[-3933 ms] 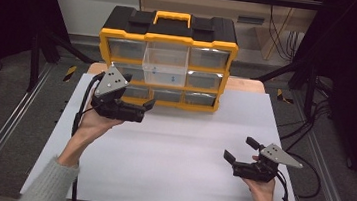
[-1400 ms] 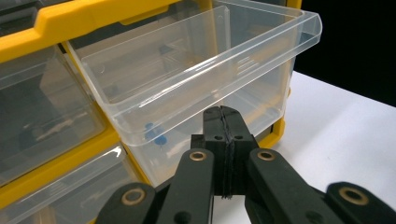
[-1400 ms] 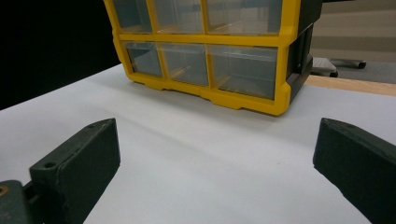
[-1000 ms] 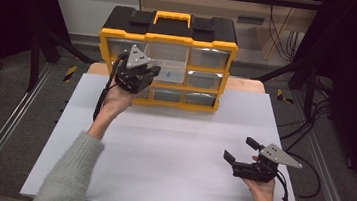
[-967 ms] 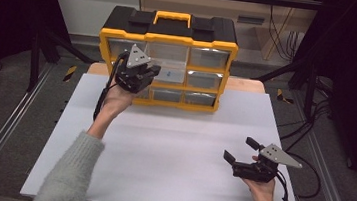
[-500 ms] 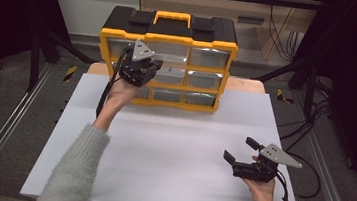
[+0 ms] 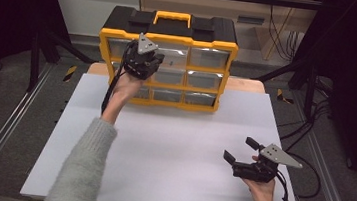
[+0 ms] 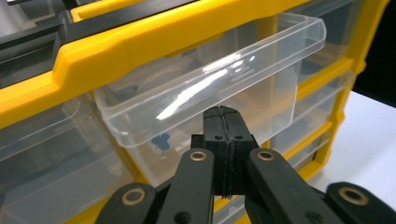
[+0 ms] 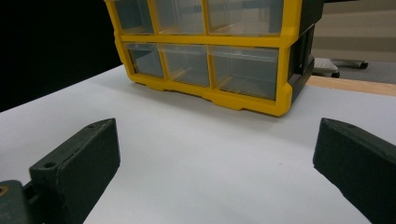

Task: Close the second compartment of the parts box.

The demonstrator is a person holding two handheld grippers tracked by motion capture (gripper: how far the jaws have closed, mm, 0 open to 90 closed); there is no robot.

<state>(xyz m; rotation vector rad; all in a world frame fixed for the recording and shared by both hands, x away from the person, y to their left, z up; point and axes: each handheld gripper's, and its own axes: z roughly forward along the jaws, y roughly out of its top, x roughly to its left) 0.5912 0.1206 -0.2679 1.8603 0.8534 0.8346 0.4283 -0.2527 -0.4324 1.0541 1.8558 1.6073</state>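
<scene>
Hands have not done the same thing since a few seconds ago. Back then the left gripper (image 7: 146,62) hung near the left end of the yellow box (image 7: 166,59), low by its bottom drawers. Now it is up higher and further in, right at the clear drawer (image 8: 205,93) in the middle of the top row. The right gripper (image 7: 242,156) has stayed put near the front right corner of the white table (image 7: 162,144).

That drawer is pulled out a bit from the box and sticks out past the other drawers. A small blue pin (image 8: 161,142) lies inside it, seen through the clear wall. The box sits at the back edge of the table, in the middle.

The left jaws are shut tight, pad against pad, with nothing between them. Their tips are just at the front wall of the drawer, under its lip; I cannot tell if they touch it.

The right jaws are wide open and hold nothing. They point across the bare table at the box, well apart from it.
</scene>
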